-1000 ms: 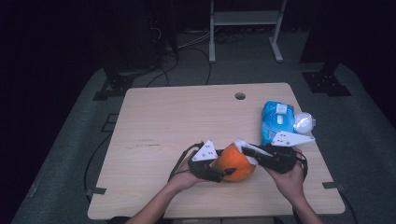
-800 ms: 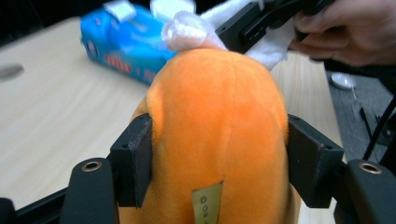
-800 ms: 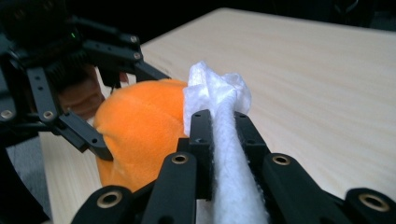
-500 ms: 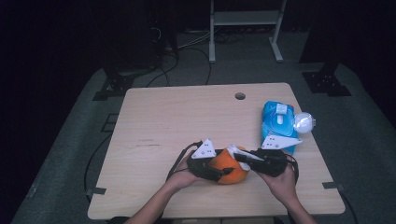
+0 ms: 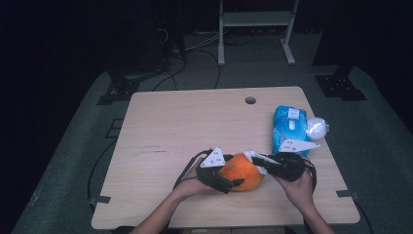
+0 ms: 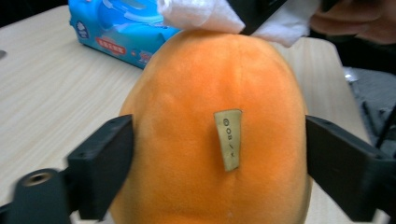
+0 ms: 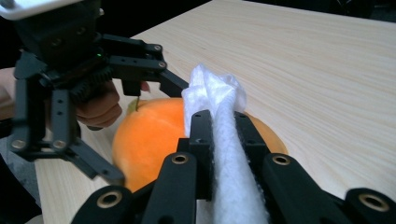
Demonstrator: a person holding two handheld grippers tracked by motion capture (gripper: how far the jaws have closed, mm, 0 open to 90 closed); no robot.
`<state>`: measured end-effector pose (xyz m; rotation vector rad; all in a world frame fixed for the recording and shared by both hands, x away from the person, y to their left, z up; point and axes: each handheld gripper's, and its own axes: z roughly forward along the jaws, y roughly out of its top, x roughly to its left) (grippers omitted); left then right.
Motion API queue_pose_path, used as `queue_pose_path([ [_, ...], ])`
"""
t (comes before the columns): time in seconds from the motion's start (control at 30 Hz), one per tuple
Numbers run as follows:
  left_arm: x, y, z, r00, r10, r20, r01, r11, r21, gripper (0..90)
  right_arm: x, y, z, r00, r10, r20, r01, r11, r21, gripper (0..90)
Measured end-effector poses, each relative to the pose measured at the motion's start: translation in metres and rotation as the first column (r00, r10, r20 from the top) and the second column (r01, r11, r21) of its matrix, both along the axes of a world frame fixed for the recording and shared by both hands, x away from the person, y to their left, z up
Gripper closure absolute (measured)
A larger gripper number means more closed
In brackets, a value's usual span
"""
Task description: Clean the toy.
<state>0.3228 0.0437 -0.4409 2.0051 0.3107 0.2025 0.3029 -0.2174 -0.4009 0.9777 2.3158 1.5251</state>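
Note:
An orange plush toy point(image 5: 241, 171) lies near the table's front edge, with a small tan tag point(image 6: 229, 140) on its side. My left gripper point(image 5: 233, 174) reaches around it from the left. Its jaws have just been opening and now stand wide on either side of the plush point(image 6: 210, 93) without squeezing it. My right gripper point(image 7: 219, 121) is shut on a folded white wipe point(image 7: 212, 88), which rests against the top of the plush point(image 7: 149, 135) from the right.
A blue pack of wet wipes point(image 5: 290, 124) lies at the right of the wooden table point(image 5: 185, 122), with a round white object point(image 5: 317, 127) beside it. A cable hole point(image 5: 250, 100) is near the far edge. Dark floor and stands surround the table.
Both hands and the plush have come slightly toward the front edge. The left jaws have spread wider around the plush. The right gripper still holds the wipe.

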Motion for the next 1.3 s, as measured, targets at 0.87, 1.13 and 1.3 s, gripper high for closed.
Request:
queue_pose_path([
  [0.87,-0.004,-0.007,-0.001,1.0000,0.002,-0.006,-0.002,1.0000,0.005,24.7,-0.010,0.019,0.005,0.9969,0.059,0.051,-0.056,0.996,-0.068,79.3],
  [1.13,-0.003,-0.008,0.000,0.9999,0.010,-0.013,-0.010,0.9999,-0.003,25.1,-0.003,0.002,0.002,0.9978,-0.002,0.067,0.010,0.992,-0.128,79.3],
  [1.3,-0.001,-0.008,0.000,0.9990,0.027,-0.036,-0.028,0.9995,-0.012,25.0,-0.007,0.009,0.004,0.9970,0.022,0.075,-0.014,0.994,-0.111,79.2],
])
